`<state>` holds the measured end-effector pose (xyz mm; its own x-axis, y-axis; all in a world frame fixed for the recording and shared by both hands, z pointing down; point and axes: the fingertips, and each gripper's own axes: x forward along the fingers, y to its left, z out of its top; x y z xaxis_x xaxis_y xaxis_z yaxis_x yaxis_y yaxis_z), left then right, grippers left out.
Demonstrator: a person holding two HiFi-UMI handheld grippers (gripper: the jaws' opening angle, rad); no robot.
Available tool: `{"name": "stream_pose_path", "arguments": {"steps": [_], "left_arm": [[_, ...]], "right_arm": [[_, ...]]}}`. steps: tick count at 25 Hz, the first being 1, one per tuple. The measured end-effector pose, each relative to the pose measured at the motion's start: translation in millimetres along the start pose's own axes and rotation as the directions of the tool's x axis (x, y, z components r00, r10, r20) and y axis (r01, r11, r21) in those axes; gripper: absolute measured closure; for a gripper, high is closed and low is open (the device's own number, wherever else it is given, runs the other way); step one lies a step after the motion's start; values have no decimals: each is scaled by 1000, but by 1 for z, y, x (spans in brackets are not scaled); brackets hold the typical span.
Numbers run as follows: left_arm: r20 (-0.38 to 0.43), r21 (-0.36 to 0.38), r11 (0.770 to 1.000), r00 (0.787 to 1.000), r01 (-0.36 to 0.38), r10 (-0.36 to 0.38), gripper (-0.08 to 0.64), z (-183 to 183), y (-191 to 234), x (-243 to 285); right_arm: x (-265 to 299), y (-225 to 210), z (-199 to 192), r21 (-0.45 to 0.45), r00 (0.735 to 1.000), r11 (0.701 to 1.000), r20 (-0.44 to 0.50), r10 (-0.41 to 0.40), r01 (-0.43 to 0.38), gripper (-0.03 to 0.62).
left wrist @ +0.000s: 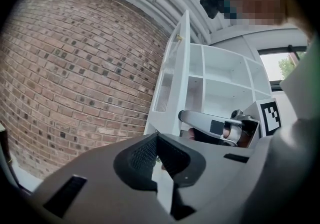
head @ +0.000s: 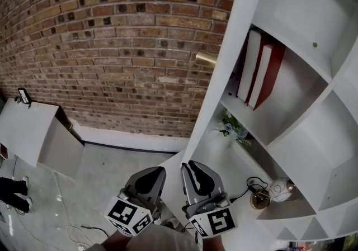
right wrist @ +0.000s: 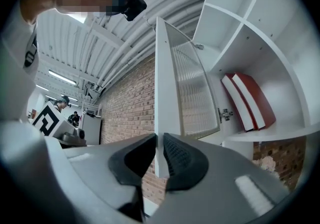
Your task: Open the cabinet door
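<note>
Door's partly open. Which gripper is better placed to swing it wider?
Right. The right gripper already has the free edge of the cabinet door clamped between its pads. The left gripper is shut on nothing, just beside it.

Books point(head: 260, 68) in shelf point(head: 302, 85), right of door point(head: 224, 76) (wall point(head: 112, 48) on left).

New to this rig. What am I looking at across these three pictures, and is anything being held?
No robot: a person carries a two-jaw gripper in each hand. The head view looks down from a camera on their head at a white shelf unit beside a brick wall. The other two pictures come from cameras riding on each gripper. The right gripper is clamped on the edge of the open cabinet door. The left gripper is shut and empty. On the shelves: red and white books, a small plant.
</note>
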<state>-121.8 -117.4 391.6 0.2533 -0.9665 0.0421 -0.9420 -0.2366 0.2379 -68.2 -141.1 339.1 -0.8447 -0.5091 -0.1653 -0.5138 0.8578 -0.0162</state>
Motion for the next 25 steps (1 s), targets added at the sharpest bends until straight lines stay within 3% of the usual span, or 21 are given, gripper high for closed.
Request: {"name": "stream_pose_path", "arguments": {"steps": [25], "left_arm": [[6, -10, 994, 994, -105, 105, 551, 12, 63, -11]], "right_arm": [[67, 31, -12, 14, 995, 995, -8, 103, -103, 543]]}}
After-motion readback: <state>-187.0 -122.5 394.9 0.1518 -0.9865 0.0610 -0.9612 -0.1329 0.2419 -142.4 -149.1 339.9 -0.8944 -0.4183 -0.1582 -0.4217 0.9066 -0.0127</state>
